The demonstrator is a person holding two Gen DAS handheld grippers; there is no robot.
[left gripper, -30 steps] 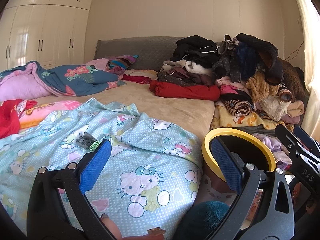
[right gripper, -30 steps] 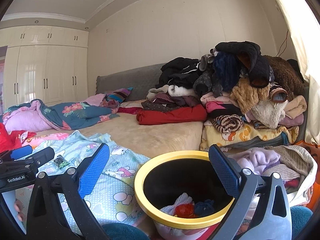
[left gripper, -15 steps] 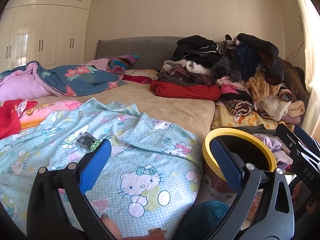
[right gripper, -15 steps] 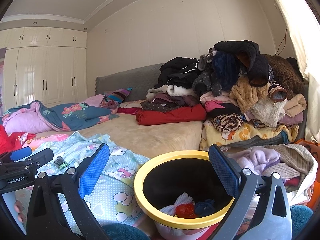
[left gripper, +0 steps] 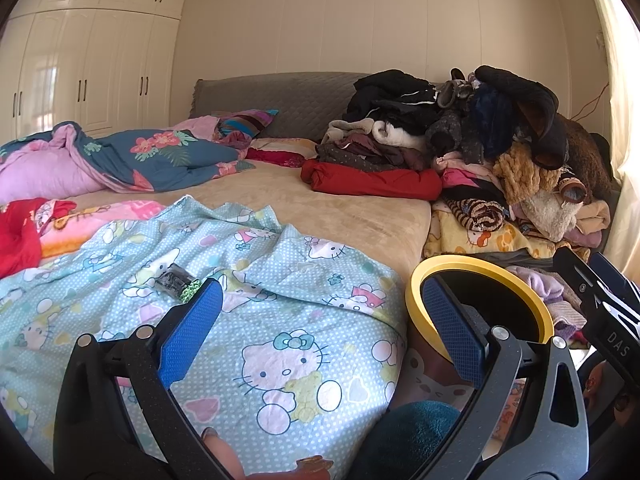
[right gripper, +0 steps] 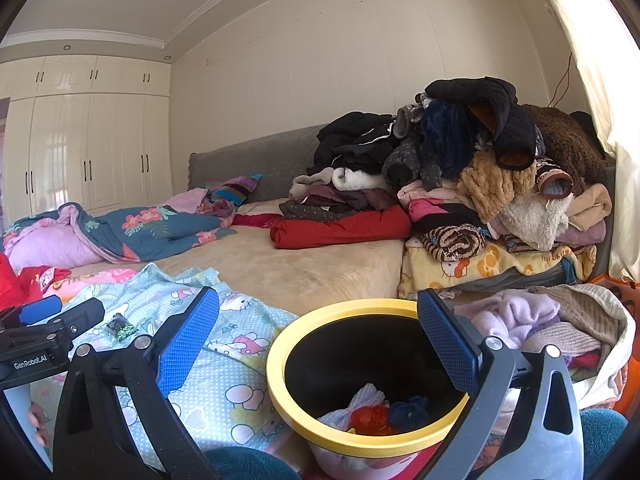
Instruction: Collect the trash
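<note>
A small dark and green wrapper (left gripper: 178, 280) lies on the light blue Hello Kitty sheet (left gripper: 280, 320), just beyond the left pad of my left gripper (left gripper: 320, 332), which is open and empty. It also shows small in the right wrist view (right gripper: 119, 326). A yellow-rimmed trash bin (right gripper: 320, 436) stands beside the bed; white, red and dark blue scraps lie inside. My right gripper (right gripper: 318, 340) is open and empty, just above the bin's mouth. The bin (left gripper: 416, 292) also shows in the left wrist view.
A tall pile of clothes (left gripper: 480, 140) fills the bed's right side. Quilts (left gripper: 140, 160) and a red cloth (left gripper: 20, 236) lie at the left. A basket of knitwear (right gripper: 560, 328) stands right of the bin. White wardrobes (right gripper: 80, 148) line the far left wall.
Both grippers have barely moved. Both stay open and empty, and the wrapper lies where it was.
</note>
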